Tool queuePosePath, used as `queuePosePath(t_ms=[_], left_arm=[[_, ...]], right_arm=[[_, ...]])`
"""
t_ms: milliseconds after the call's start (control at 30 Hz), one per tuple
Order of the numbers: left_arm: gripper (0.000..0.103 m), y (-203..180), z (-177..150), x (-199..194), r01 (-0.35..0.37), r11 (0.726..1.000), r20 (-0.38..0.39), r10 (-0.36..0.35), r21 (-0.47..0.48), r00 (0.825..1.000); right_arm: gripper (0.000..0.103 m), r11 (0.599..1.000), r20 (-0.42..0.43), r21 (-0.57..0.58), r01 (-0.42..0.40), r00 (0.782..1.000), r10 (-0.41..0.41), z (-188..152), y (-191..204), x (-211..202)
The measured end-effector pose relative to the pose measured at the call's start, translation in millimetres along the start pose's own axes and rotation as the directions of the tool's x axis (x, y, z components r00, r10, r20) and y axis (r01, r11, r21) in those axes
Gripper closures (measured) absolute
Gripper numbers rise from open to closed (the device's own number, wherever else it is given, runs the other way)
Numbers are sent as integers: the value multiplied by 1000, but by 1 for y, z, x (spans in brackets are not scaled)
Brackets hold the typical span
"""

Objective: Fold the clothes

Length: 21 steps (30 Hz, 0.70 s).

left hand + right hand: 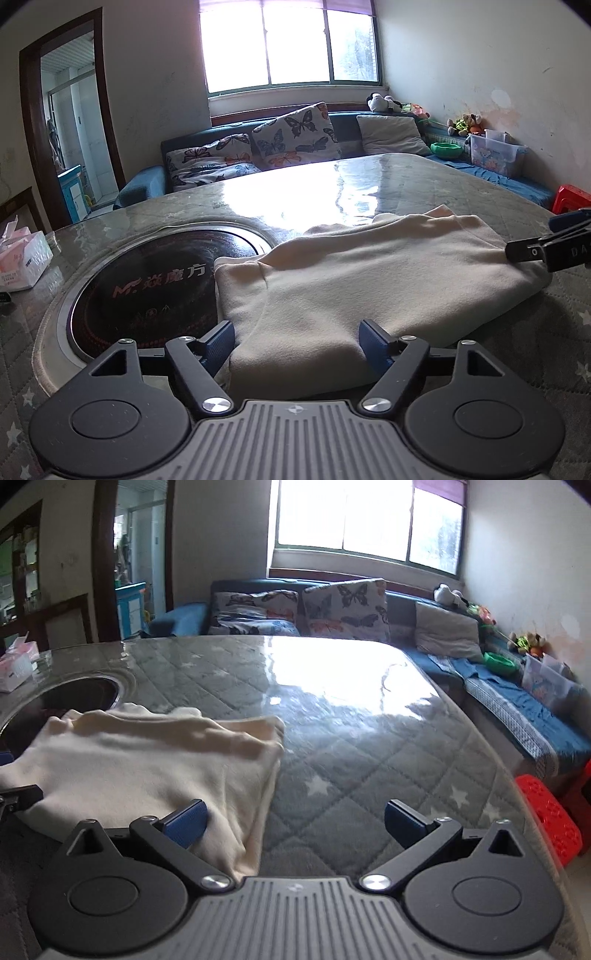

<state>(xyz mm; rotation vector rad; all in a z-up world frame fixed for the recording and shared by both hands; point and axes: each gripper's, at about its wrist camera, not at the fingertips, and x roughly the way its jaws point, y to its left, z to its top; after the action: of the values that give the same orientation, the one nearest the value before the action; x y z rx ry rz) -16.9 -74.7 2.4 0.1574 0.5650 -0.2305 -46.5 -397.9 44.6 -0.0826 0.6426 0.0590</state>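
A cream garment [369, 280] lies folded on the glass-topped table [295, 195], partly over the round black cooktop [155, 280]. My left gripper [297, 341] is open, its blue pads on either side of the garment's near edge. The right gripper's finger [532, 253] shows at the garment's right end in the left wrist view. In the right wrist view the garment [147, 764] lies at the left. My right gripper [295, 821] is open, its left pad [186, 821] over the garment's near right corner, its right pad over bare table.
A tissue box [22, 260] stands at the table's left edge. A blue sofa with butterfly cushions [291, 136] runs behind the table. A red stool [550, 823] stands off the table's right side. The quilted table cover [351, 757] stretches right of the garment.
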Motion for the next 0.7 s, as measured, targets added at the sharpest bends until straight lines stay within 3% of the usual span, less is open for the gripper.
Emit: queuePosePath(t_ms=[200, 467, 700], left_arm=[[22, 14, 2, -10, -28, 999, 14, 29, -41, 999], [21, 37, -5, -14, -111, 985, -40, 107, -129, 993], [22, 43, -4, -22, -90, 983, -35, 85, -162, 996]], right_arm=[[0, 999, -14, -36, -11, 1000, 11, -2, 9, 6], [0, 999, -40, -52, -6, 999, 3, -7, 9, 10], [0, 998, -32, -67, -3, 999, 1, -3, 10, 7]])
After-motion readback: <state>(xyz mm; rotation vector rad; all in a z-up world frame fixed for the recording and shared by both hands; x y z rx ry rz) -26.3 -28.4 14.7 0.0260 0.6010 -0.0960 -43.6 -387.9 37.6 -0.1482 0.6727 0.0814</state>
